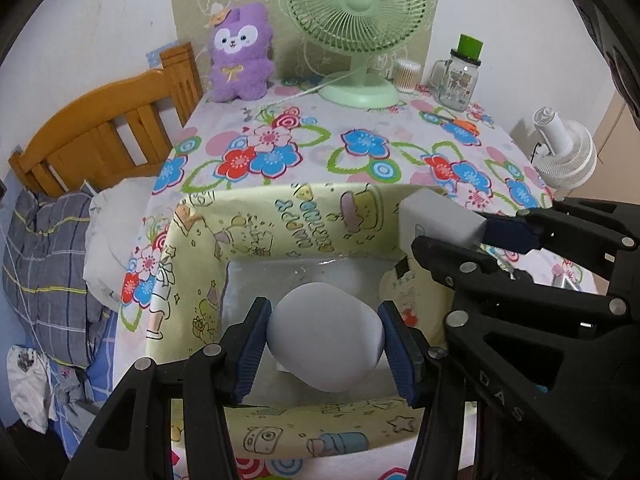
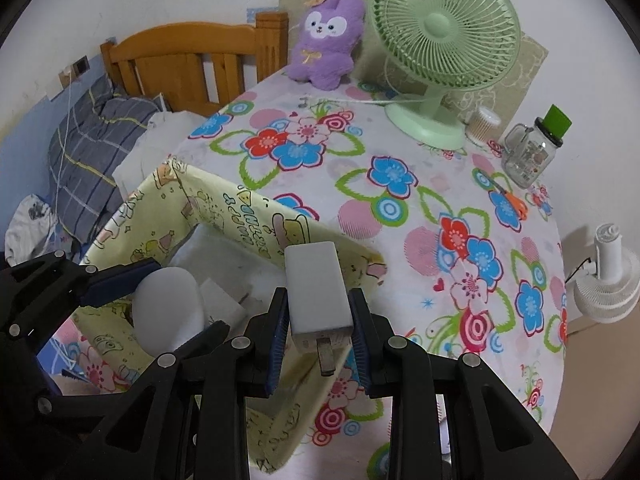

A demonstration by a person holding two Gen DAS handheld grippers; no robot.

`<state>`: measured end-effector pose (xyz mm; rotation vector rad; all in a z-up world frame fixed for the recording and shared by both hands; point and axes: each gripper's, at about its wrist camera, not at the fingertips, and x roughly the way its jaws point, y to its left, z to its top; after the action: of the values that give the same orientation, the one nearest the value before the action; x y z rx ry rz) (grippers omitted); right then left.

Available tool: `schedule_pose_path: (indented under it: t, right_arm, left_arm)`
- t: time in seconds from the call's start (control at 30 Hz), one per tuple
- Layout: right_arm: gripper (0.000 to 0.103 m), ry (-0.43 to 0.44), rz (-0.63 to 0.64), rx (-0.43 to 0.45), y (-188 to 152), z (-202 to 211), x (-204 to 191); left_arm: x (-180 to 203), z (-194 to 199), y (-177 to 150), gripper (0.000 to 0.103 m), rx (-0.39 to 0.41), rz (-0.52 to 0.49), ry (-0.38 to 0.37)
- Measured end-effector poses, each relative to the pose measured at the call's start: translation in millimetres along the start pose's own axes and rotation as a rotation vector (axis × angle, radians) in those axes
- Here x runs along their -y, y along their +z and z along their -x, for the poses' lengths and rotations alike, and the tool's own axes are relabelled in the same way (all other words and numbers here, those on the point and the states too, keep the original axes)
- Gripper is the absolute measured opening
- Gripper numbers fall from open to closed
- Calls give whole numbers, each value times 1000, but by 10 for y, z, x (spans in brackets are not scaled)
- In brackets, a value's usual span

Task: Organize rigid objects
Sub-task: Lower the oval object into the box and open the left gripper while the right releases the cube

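Note:
A yellow cartoon-print box [image 1: 280, 220] stands open on the floral tablecloth [image 1: 360, 148]. My left gripper [image 1: 324, 314] is shut on a rounded white object [image 1: 326, 352], which hangs over the box's inside. Beside it, my right gripper [image 2: 318, 300] is shut on a white rectangular charger [image 2: 316, 280] whose metal prongs point back toward the camera. The charger sits above the box's right wall [image 2: 340, 248]. In the left wrist view the right gripper [image 1: 448, 236] and charger [image 1: 436, 216] come in from the right. The right wrist view shows the left gripper [image 2: 180, 300] and rounded object [image 2: 164, 312] at lower left.
At the table's back stand a purple plush [image 1: 240, 56], a green fan [image 1: 356, 20], a swab container [image 1: 408, 76] and a green-lidded glass mug [image 1: 458, 76]. Orange scissors [image 2: 514, 200] lie to the right. A bed [image 1: 100, 132] borders the left; a white fan [image 1: 564, 152] stands beyond the right edge.

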<state>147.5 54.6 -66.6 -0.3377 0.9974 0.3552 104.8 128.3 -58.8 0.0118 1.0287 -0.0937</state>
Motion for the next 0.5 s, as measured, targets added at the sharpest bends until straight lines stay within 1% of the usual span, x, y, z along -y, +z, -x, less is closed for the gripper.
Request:
schedule_pose_path:
  t: [0.13,0.27,0.37,0.4,0.47,0.5]
  right_arm:
    - [29,13,-6,-25,-10,-128,-34]
    - [29,13,-9,-28,-9,-193,-63]
    - [30,24,-16,-52,-17,-283,-77]
    - [30,26,-15,-55,-16,-299,-77]
    - [30,24,-14,-53,-20,-313,-84]
    - [30,21,-16,-54,-17,-315,-87]
  left_arm:
    - [-57,-105,-23,57,-23,5,-8]
    - [-88,-153,-36,57,-24,7,-9]
    - [-113,-230,-54,57,-47,16,-20]
    - [-121,-245,-64,59,-50,19,-26]
    - [-125,-247,-71,77,-44,20,-20]
    - [-126,-247,-69,78,-44,21,-13]
